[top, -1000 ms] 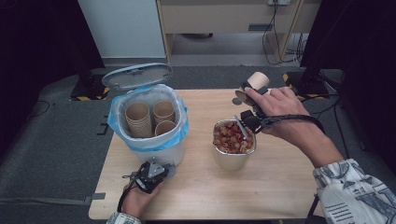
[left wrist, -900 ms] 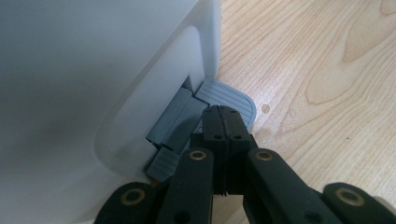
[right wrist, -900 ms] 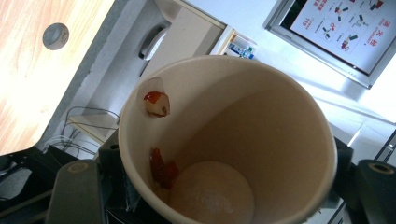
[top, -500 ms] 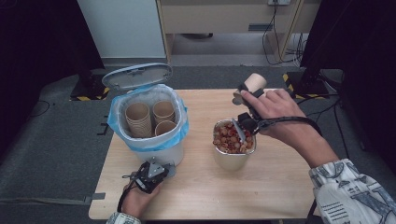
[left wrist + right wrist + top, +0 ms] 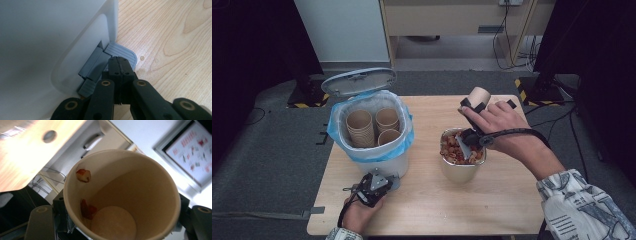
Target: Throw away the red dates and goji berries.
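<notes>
The right hand has sunk toward the counter (image 5: 512,200) since a second ago, bringing its paper cup (image 5: 477,98) lower over the metal bucket (image 5: 459,172) of reddish scraps; the left hand has not shifted. The white pedal bin (image 5: 377,160) stands at nine o'clock from the bucket, lid up, with three used cups nested inside its blue liner (image 5: 337,131). The left gripper (image 5: 120,65), jaws pinched together on nothing, presses the grey pedal (image 5: 123,51) at the bin's foot. The right gripper (image 5: 474,104) clamps the tilted cup, which has a couple of red bits (image 5: 83,175) stuck inside. Emptying looks nearly finished; the next move calls for carrying the cup to nine o'clock and releasing it over the open bin.
</notes>
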`<state>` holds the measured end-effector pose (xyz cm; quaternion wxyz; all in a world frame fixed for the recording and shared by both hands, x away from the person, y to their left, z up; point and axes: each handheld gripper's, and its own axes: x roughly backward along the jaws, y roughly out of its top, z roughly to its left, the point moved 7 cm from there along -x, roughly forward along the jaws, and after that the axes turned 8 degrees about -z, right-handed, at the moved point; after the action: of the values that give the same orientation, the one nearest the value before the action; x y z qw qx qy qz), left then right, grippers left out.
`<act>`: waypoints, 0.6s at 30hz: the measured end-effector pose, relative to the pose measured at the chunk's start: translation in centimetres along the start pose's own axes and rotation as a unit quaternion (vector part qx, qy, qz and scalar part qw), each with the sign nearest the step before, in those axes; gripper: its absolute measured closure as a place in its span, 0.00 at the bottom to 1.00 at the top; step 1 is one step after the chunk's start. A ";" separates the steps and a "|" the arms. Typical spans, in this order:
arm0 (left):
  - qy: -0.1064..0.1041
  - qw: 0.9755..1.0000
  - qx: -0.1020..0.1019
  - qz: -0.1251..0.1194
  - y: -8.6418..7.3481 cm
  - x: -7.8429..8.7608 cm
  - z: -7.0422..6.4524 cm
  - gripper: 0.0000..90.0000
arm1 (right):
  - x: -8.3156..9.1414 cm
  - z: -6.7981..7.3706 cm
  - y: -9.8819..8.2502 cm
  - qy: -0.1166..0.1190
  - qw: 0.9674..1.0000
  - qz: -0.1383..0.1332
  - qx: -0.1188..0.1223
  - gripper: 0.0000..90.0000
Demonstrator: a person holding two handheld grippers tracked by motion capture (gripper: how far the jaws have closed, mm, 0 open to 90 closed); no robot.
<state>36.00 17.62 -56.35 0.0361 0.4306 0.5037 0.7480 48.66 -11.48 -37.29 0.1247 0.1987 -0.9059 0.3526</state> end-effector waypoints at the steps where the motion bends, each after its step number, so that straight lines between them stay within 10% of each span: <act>1: 0.000 1.000 0.000 0.000 0.0 0.0 0.0 1.00 | 0.0 0.0 0.0 0.000 1.000 0.000 0.000 0.31; 13: 0.000 1.000 0.000 0.000 0.0 0.0 0.0 1.00 | 0.3 -0.5 -0.8 -0.016 1.000 0.002 -0.018 0.31; 18: 0.000 1.000 0.001 -0.001 0.0 0.0 0.0 1.00 | 0.4 -0.6 -0.8 -0.020 0.997 -0.016 -0.071 0.31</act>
<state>36.00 17.62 -56.36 0.0365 0.4306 0.5048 0.7473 48.71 -11.75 -36.22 0.1263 0.2106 -0.9277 0.2811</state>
